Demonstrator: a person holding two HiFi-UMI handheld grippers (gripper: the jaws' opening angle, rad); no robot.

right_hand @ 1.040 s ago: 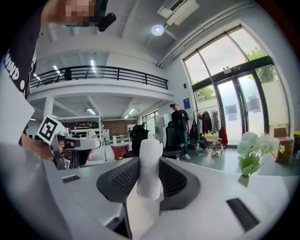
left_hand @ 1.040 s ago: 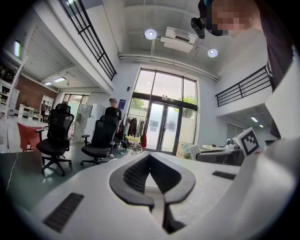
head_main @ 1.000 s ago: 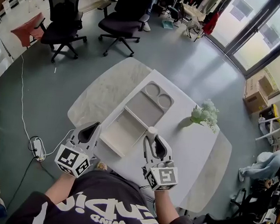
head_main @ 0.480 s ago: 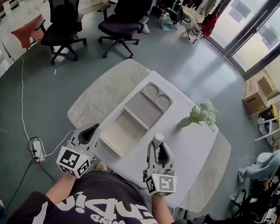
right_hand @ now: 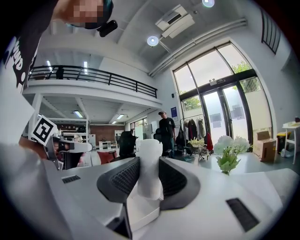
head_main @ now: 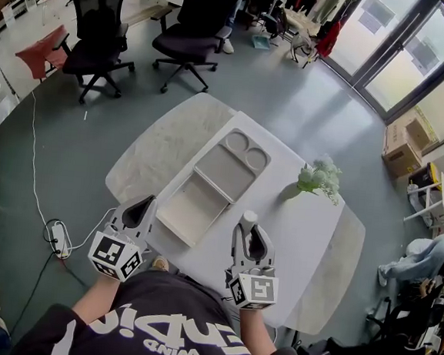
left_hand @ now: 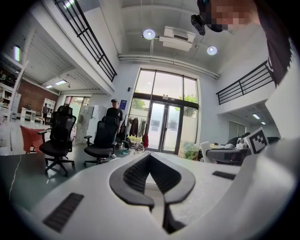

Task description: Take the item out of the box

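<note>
white item (right_hand: 150, 165): a small, pale, rounded piece with a blunt top, held upright between the jaws of the right gripper (head_main: 250, 231). the ribbed dark pads press on both its sides, and the jaws stand partly apart on it. its top pokes out past the jaw tips. in the head view it sits over the white table (head_main: 304, 232), just right of the box and clear of it. whether its underside touches the table cannot be told.

box (head_main: 195, 207): pale, shallow and open, lying on the table between the two grippers. the near tray shows a bare floor.

lid (head_main: 230, 170): folded back beyond the tray and joined to it along one edge. it has two round hollows at its far end.

left gripper (left_hand: 150, 157): jaws together at the tips, nothing between them. it sits at the near left corner of the box, apart from it, and points roughly level.

flowers (head_main: 320, 176): a white and green bunch on the far right part of the table, well apart from the box.

office chairs (head_main: 95, 34): two, black, on the grey floor beyond the table.

person (right_hand: 167, 127): standing in dark clothes far off, seen in the right gripper view.

power strip (head_main: 57, 233): on the floor left of the table, with a white cable.
</note>
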